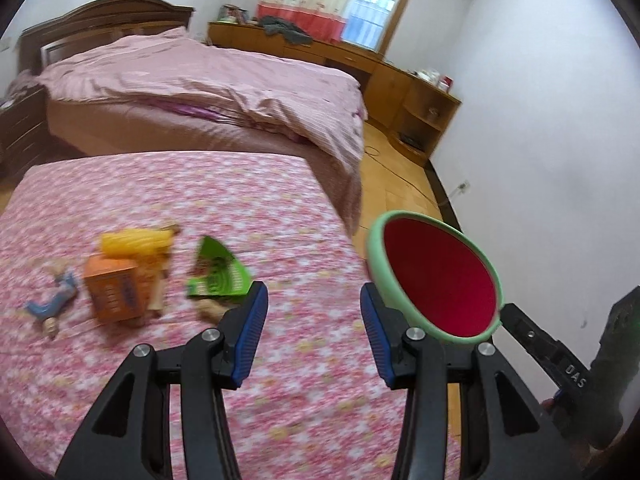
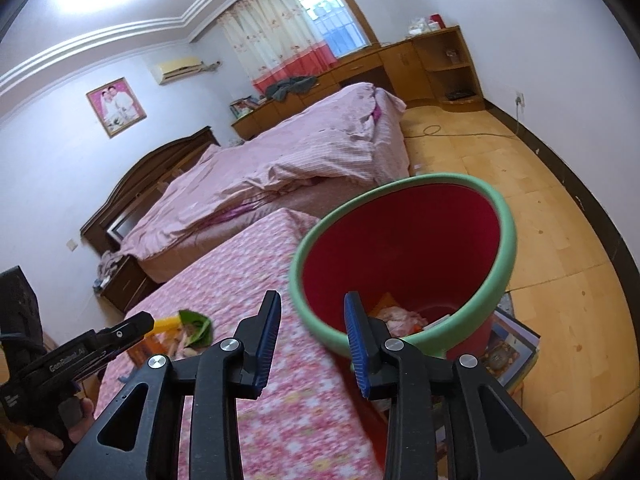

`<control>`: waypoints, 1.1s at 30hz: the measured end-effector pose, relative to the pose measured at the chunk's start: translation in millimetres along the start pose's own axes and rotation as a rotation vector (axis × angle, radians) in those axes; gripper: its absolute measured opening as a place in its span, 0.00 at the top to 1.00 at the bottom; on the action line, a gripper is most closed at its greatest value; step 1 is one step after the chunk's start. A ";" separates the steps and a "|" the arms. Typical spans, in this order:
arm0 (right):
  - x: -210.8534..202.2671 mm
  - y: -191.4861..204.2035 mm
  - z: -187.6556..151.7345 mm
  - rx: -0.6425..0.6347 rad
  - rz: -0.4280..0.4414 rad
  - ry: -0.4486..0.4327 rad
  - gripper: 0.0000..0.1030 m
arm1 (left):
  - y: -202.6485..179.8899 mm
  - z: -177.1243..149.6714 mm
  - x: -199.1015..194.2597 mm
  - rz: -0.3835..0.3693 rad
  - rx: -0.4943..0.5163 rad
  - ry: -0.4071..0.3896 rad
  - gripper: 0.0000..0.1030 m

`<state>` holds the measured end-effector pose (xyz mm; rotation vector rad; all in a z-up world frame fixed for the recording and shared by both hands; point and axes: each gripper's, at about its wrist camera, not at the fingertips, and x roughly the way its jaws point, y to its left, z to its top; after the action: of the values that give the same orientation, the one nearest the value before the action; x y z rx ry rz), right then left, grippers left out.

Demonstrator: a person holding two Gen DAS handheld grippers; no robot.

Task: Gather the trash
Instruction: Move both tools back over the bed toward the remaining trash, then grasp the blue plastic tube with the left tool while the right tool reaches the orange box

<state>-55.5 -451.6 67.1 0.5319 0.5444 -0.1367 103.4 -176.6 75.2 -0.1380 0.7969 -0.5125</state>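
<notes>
My left gripper [image 1: 313, 292] hangs open and empty over a surface covered in pink floral cloth [image 1: 240, 208]. On the cloth to its left lie a green wrapper [image 1: 218, 272], an orange box [image 1: 114, 292], a yellow piece [image 1: 132, 242] and a small blue doll [image 1: 52, 304], all blurred. A red bin with a green rim [image 2: 508, 240] stands off the cloth's right edge. My right gripper [image 2: 313, 300] is open with nothing between its pads, just in front of the bin's near rim. Crumpled trash [image 2: 396, 316] lies in the bin's bottom. The green wrapper [image 2: 196, 326] also shows there.
A bed with a pink striped quilt [image 1: 200, 80] fills the space behind the cloth. Wooden cabinets [image 1: 400, 80] run along the far wall under a curtained window. Wood floor [image 2: 540, 200] spreads right of the bin, with a cable and a colourful flat box [image 2: 512, 344] beside it.
</notes>
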 end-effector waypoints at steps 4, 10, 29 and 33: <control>-0.6 14.7 -3.9 -0.025 0.012 0.012 0.66 | 26.8 -3.1 -14.5 0.034 -0.038 -0.020 0.53; 5.6 37.0 -12.6 -0.060 0.030 0.050 0.63 | 68.4 -9.3 -32.8 0.087 -0.092 -0.041 0.53; 49.3 90.4 -39.4 -0.137 0.042 0.186 0.63 | 188.0 -14.2 -66.4 0.255 -0.217 -0.076 0.53; 57.0 98.0 -44.5 -0.145 0.039 0.214 0.63 | 209.9 -17.9 -63.7 0.256 -0.276 -0.070 0.53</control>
<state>-1.8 -343.9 48.5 0.4177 0.7461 -0.0028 134.6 38.3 39.6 -0.3031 0.8005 -0.1527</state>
